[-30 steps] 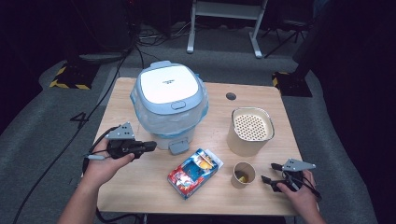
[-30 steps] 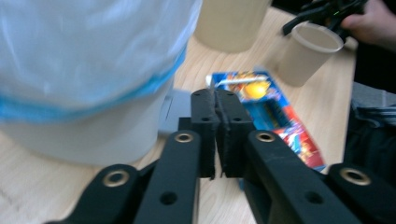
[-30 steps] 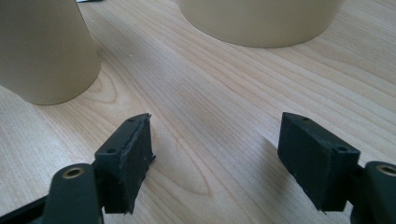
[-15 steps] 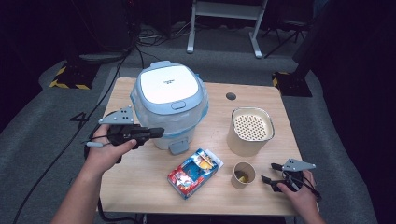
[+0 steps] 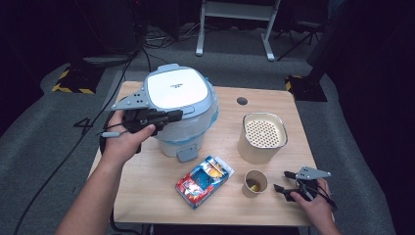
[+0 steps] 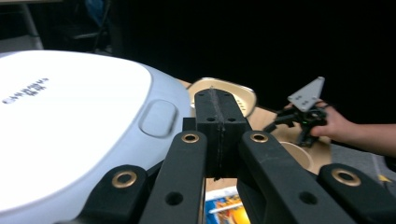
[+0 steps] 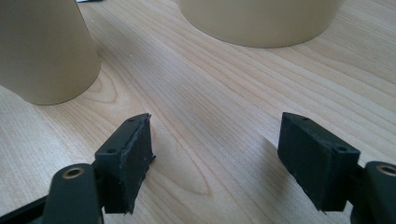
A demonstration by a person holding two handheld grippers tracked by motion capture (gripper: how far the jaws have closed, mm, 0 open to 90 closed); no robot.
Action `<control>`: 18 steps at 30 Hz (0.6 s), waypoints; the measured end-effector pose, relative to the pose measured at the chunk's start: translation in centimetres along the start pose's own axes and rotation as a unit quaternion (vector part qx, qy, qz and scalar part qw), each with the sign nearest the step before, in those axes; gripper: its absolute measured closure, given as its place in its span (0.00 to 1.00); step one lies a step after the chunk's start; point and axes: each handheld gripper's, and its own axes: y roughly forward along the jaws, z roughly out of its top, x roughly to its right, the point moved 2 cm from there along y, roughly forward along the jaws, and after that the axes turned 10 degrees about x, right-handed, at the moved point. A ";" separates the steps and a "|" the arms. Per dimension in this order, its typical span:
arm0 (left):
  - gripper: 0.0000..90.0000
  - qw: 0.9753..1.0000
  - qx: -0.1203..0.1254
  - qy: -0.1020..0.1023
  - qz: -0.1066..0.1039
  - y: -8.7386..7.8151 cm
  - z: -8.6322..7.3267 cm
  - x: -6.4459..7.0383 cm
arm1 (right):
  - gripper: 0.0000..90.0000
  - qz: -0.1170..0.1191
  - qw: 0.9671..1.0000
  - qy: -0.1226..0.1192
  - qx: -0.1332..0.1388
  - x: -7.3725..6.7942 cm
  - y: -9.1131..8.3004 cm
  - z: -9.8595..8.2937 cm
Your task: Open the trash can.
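The left gripper (image 5: 169, 116), jaws pressed together on nothing, is being held against the big white-and-blue plastic cooker (image 5: 180, 110), just above its lid button (image 6: 158, 117); a press to open looks next. Right of the cooker, one colourful carton (image 5: 203, 179), one perforated beige container (image 5: 262, 137) and one paper cup (image 5: 256, 182) are being counted. The right gripper (image 5: 283, 182), jaws spread, is being rested beside the cup.

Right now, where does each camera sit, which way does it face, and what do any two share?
High view: above the person's side, facing forward and down on the table; both forearms and grippers show.
Left gripper view: rides the left gripper, jaws shut, facing across the cooker.
Right gripper view: rides the right gripper, low over the table, jaws open.
Shared: cup.
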 end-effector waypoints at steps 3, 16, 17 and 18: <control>1.00 1.000 -0.009 0.003 0.012 0.8 0.1 -0.6 | 0.29 0.000 1.000 0.000 0.000 0.0 0.0 0.0; 1.00 0.999 -0.034 0.002 0.027 2.4 -0.3 -1.6 | 0.29 0.000 1.000 0.000 0.000 0.0 0.0 0.0; 1.00 0.999 -0.035 0.002 0.030 2.5 -0.3 -1.6 | 0.29 0.000 1.000 0.000 0.000 0.0 0.0 0.0; 1.00 0.999 -0.037 0.003 0.032 2.4 -0.3 -1.6 | 0.29 0.000 1.000 0.000 0.000 0.0 0.0 0.0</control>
